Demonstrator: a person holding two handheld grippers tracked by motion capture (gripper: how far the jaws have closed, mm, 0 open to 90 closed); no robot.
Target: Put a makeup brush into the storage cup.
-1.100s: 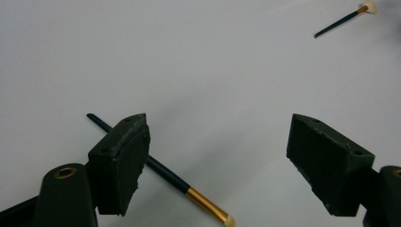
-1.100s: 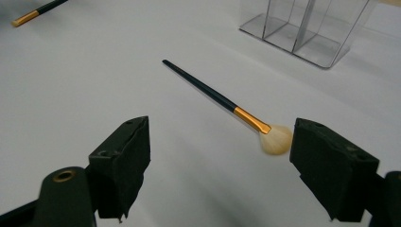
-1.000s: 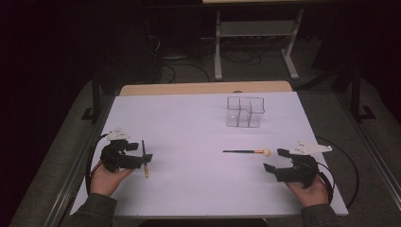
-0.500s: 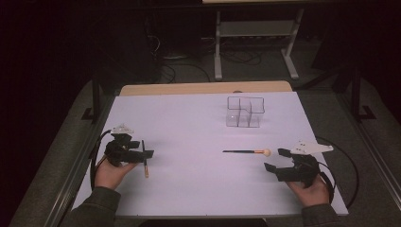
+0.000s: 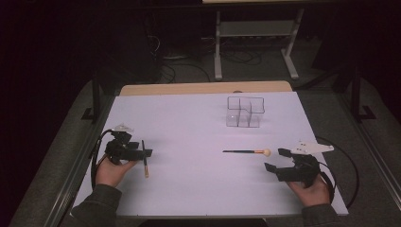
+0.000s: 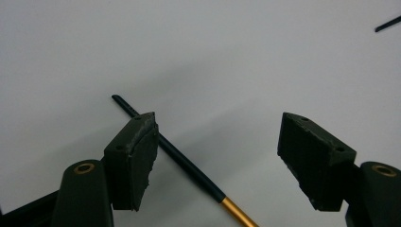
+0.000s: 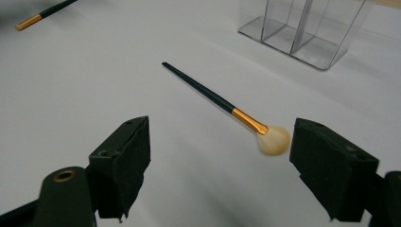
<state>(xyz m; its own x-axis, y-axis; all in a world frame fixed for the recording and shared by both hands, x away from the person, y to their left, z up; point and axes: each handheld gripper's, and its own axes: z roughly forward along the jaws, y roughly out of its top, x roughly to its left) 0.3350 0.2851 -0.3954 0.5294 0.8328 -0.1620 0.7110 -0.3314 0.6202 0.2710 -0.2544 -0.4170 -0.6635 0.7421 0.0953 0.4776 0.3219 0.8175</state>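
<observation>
The white counter (image 5: 189,123) holds a clear box (image 5: 244,112) at 1 o'clock, likely there to store brushes. The right claw (image 5: 276,160), jaws apart, waits just beside the fluffy brush (image 5: 248,152). The left claw (image 5: 144,153) has just been closing; its jaws stand apart around the thin brush (image 5: 144,160), not squeezing it yet.

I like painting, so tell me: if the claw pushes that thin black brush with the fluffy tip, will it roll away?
The thin black brush with the gold band and fluffy pale tip probably rolls easily, since its handle looks slim and round on the smooth white table. It likely weighs little. The soft tip would probably squash if pinched.
</observation>
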